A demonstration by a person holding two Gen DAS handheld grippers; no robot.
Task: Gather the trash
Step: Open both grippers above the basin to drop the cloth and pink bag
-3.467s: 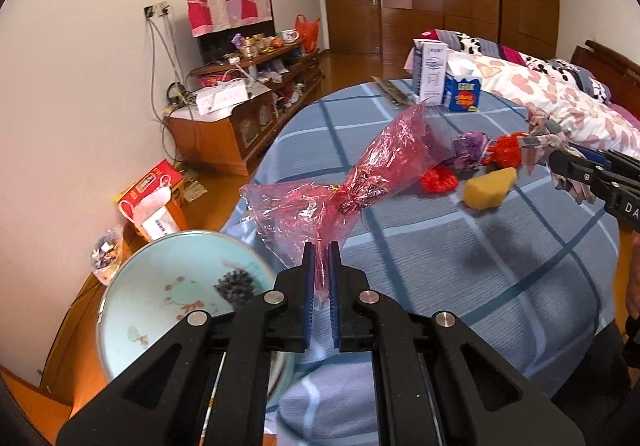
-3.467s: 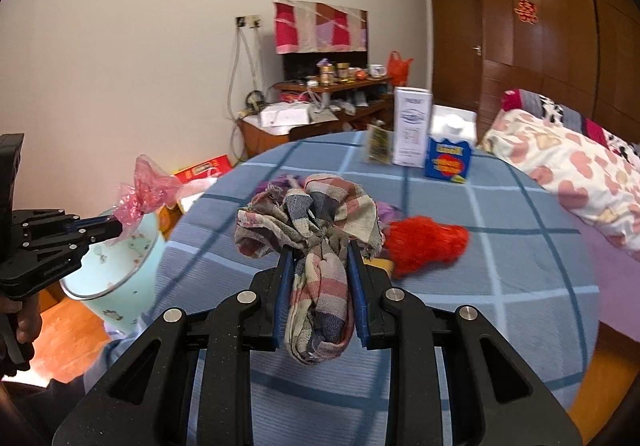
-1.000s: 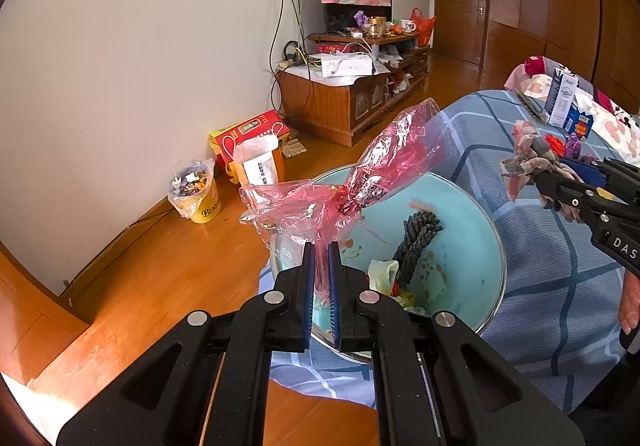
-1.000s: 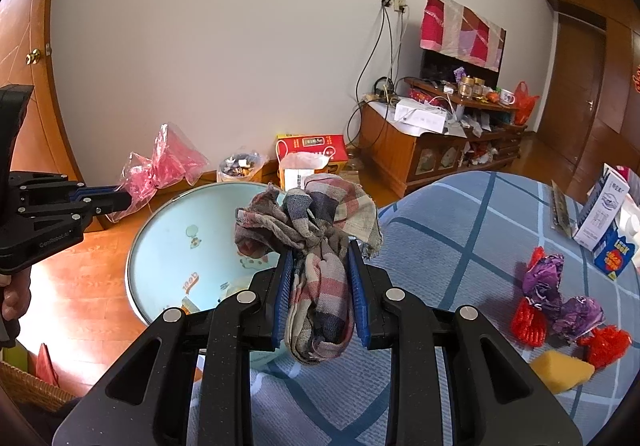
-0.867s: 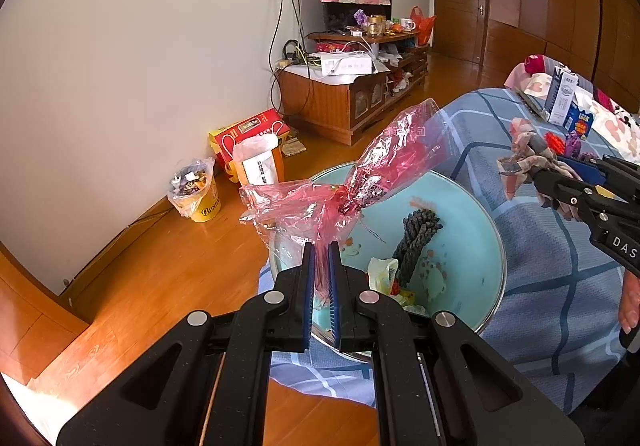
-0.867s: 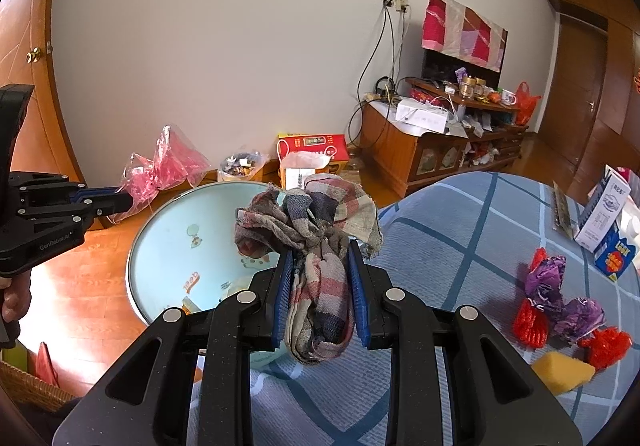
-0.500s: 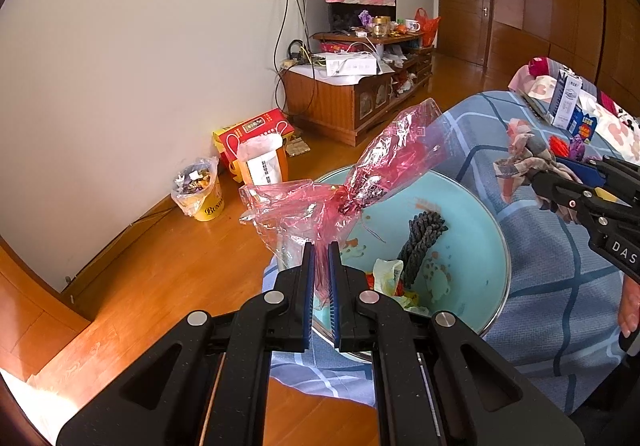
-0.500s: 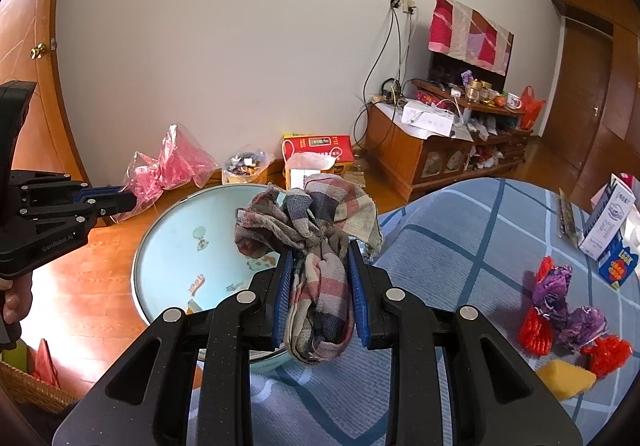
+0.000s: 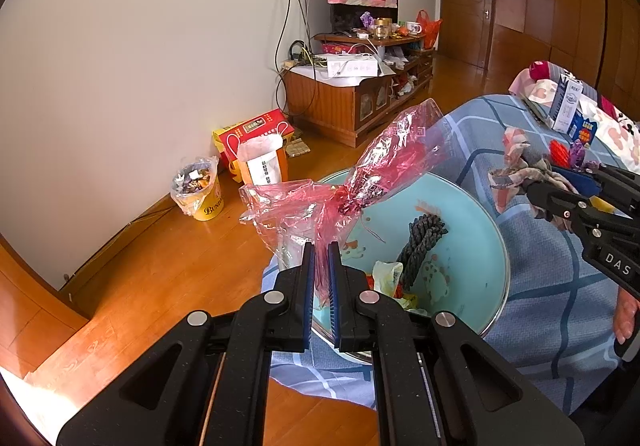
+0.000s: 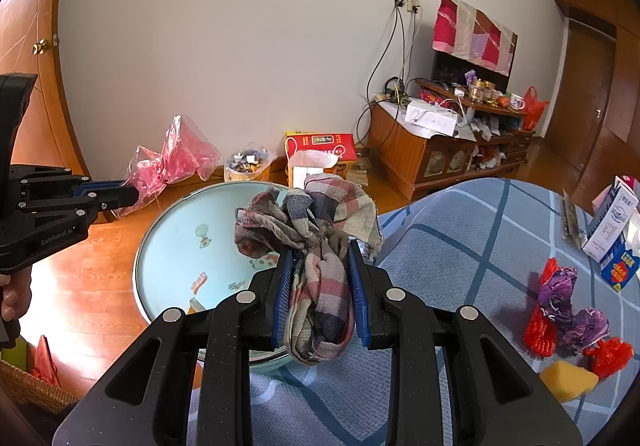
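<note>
Crumpled pink plastic wrap (image 9: pixel 360 182) hangs pinched in the left claw (image 9: pixel 319 270) above a pale blue basin (image 9: pixel 472 246) already holding scraps, while the right claw (image 10: pixel 320 286) clamps a bunched plaid rag (image 10: pixel 316 242) over the basin's rim beside the blue-checked bed (image 10: pixel 460 266).

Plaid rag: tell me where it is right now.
The plaid rag is clamped in the right gripper, centre of the right wrist view, held over the near rim of the light blue basin beside the blue checked bedspread.
</note>
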